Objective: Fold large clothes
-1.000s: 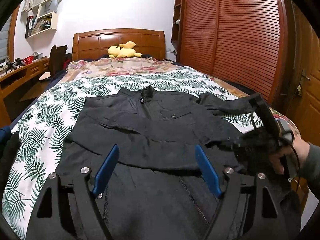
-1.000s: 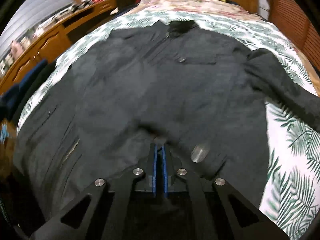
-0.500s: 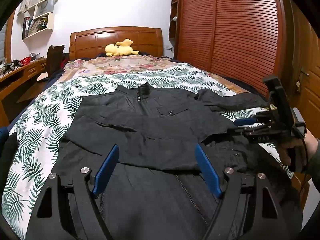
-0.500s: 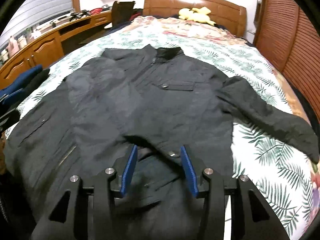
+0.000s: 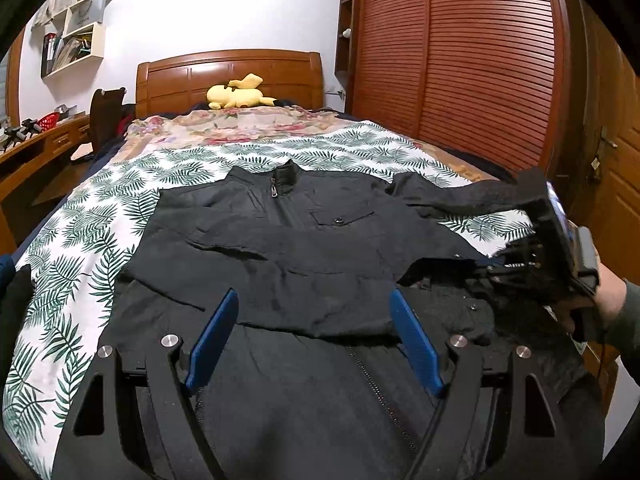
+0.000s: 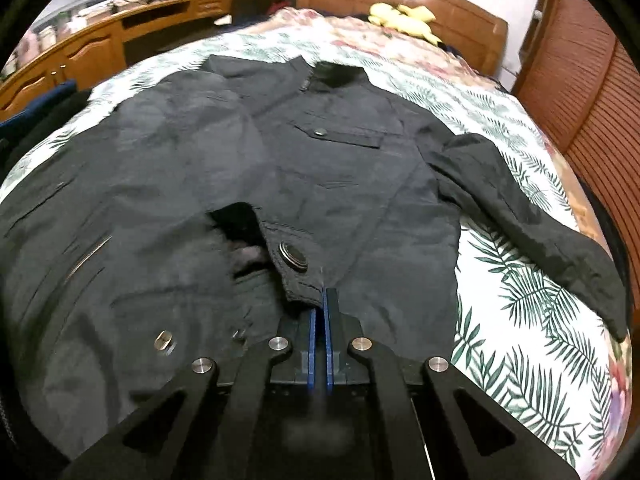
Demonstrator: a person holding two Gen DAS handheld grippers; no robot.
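Note:
A large black jacket (image 5: 304, 248) lies front-up on the bed, collar toward the headboard; it also shows in the right wrist view (image 6: 248, 168). Its left sleeve is folded across the chest. Its right sleeve (image 6: 528, 216) stretches out over the leaf-print sheet. My left gripper (image 5: 312, 320) is open and empty above the jacket's lower part. My right gripper (image 6: 320, 300) is shut on the buttoned cuff (image 6: 296, 264) of the folded sleeve. The right gripper also shows in the left wrist view (image 5: 480, 270), at the jacket's right side.
The bed has a leaf-print sheet (image 5: 80, 240) and a wooden headboard (image 5: 228, 76) with a yellow plush toy (image 5: 236, 96). A wooden desk (image 6: 80, 56) runs along the left. Slatted wardrobe doors (image 5: 480, 60) stand on the right. Dark clothes (image 5: 12, 300) lie at the bed's left edge.
My right gripper was shut a second ago, opened half a second ago, and has now shut on the sleeve cuff. My left gripper has stayed open above the jacket's lower part.

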